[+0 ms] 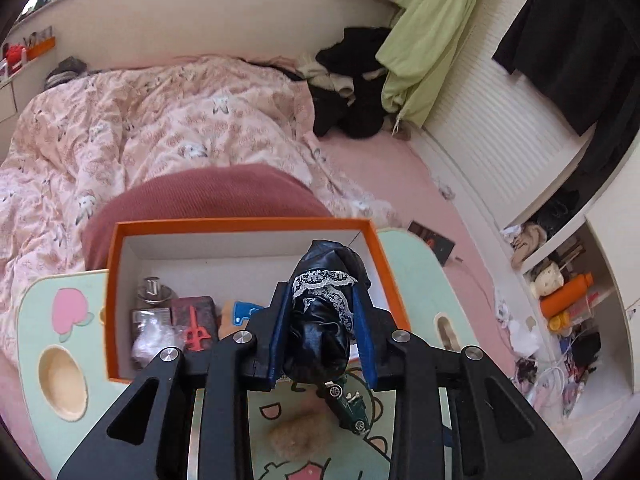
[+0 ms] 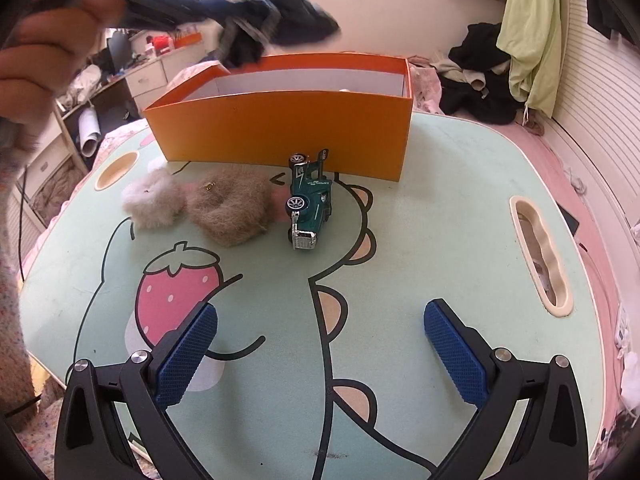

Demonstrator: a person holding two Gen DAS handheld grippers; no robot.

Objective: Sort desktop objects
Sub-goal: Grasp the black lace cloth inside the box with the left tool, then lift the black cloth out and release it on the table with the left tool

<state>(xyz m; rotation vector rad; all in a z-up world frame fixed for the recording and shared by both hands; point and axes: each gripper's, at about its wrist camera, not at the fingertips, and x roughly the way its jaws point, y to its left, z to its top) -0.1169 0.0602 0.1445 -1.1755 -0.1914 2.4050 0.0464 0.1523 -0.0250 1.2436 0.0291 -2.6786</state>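
Observation:
My left gripper is shut on a black leather item with white lace trim and holds it above the near right part of the orange box. The same item shows blurred above the box's left rim in the right wrist view. The box holds a glass perfume bottle, a dark red case and a red clip. A green toy car lies on its side on the mint cartoon table, beside a brown fluffy scrunchie and a pale one. My right gripper is open and empty, low over the table's near part.
The orange box stands at the table's far edge. The table has a round cup hole at the left and a slot handle at the right. A bed with a pink quilt and a clothes pile lie behind.

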